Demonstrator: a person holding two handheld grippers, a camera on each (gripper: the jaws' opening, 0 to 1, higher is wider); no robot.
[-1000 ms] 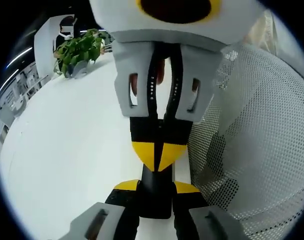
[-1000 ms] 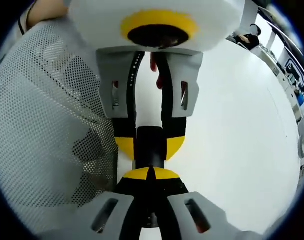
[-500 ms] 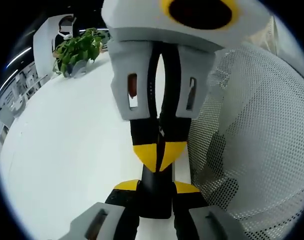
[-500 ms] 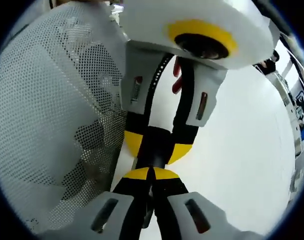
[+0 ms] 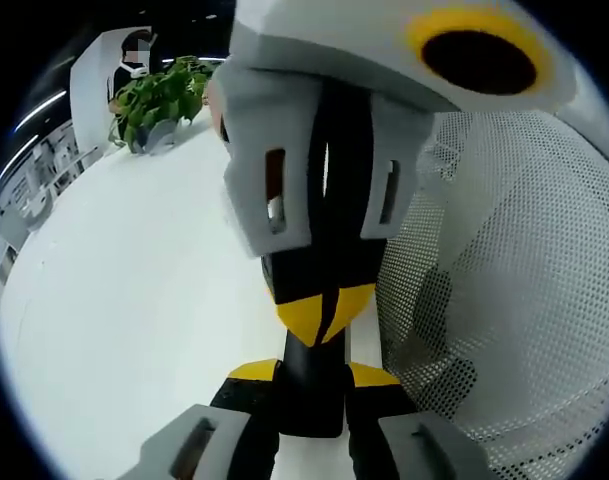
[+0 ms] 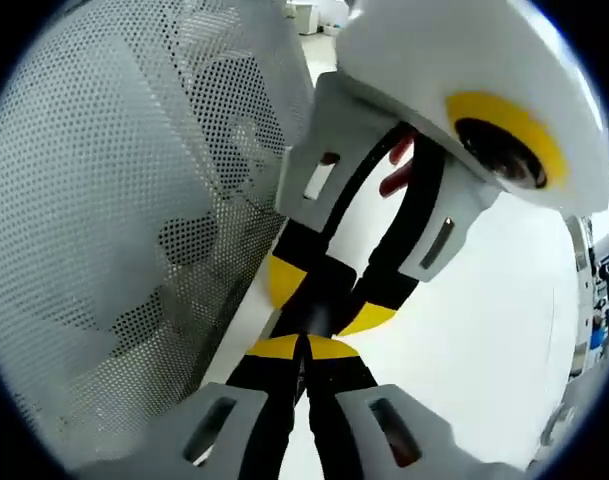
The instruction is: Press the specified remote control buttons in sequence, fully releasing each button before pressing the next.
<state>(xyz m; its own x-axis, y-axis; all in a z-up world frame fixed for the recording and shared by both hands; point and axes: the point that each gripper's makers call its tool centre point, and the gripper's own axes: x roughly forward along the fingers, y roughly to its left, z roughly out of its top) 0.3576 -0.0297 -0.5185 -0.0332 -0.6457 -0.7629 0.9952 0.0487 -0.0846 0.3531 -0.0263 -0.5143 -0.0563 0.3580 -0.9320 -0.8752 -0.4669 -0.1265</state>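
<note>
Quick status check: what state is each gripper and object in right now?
left gripper: shut on the black remote.
right gripper: shut, tips meeting the black remote.
black remote: clamped between the left gripper's jaws, buttons hidden.
potted plant: upright on the white table.

We judge this an open-plan office, long white table [image 5: 134, 300], potted green plant [image 5: 159, 95] at its far edge, white partition panel [image 5: 94, 85] behind, desk rows [image 6: 596, 300] past the table's far edge

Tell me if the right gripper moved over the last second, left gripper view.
Yes. The right gripper tilted, its top swinging right, away from the plant.
</note>
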